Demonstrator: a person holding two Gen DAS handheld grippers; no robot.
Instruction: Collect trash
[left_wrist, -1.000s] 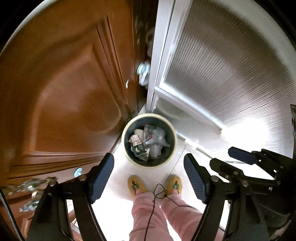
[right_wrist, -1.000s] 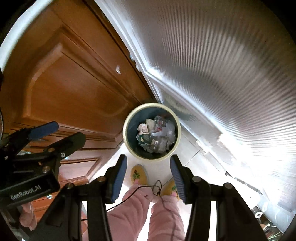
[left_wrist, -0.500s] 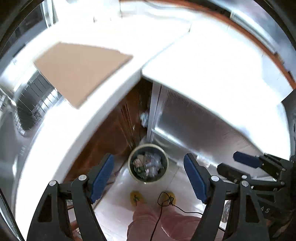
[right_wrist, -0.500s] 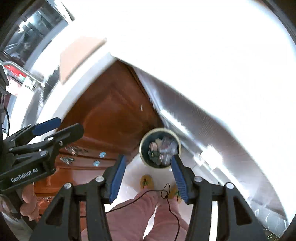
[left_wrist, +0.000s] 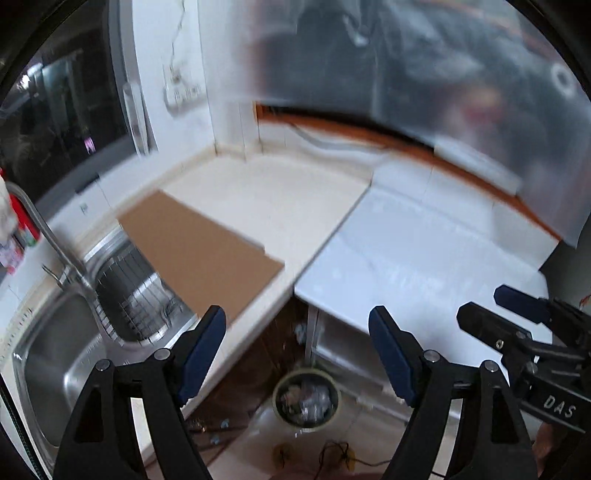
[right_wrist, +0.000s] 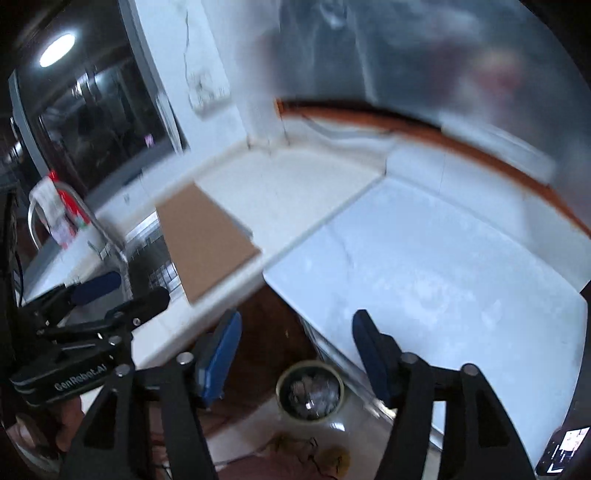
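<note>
A round trash bin (left_wrist: 306, 398) full of crumpled wrappers stands on the floor below the counter; it also shows in the right wrist view (right_wrist: 310, 395). My left gripper (left_wrist: 297, 350) is open and empty, held high above the bin. My right gripper (right_wrist: 295, 354) is open and empty too, beside the left one. Each gripper shows in the other's view: the right one at the right edge (left_wrist: 532, 332), the left one at the left edge (right_wrist: 92, 314). No loose trash shows on the counter.
A white countertop (left_wrist: 280, 192) bears a brown board (left_wrist: 199, 247). A steel sink (left_wrist: 55, 362) with a rack and tap is at the left. A white appliance top (left_wrist: 417, 258) is at the right. A dark window (left_wrist: 55, 122) is behind.
Both grippers have risen and tilted up from just over the bin to above counter height. The bin now looks small and low; the counter, sink and window have come into view.
</note>
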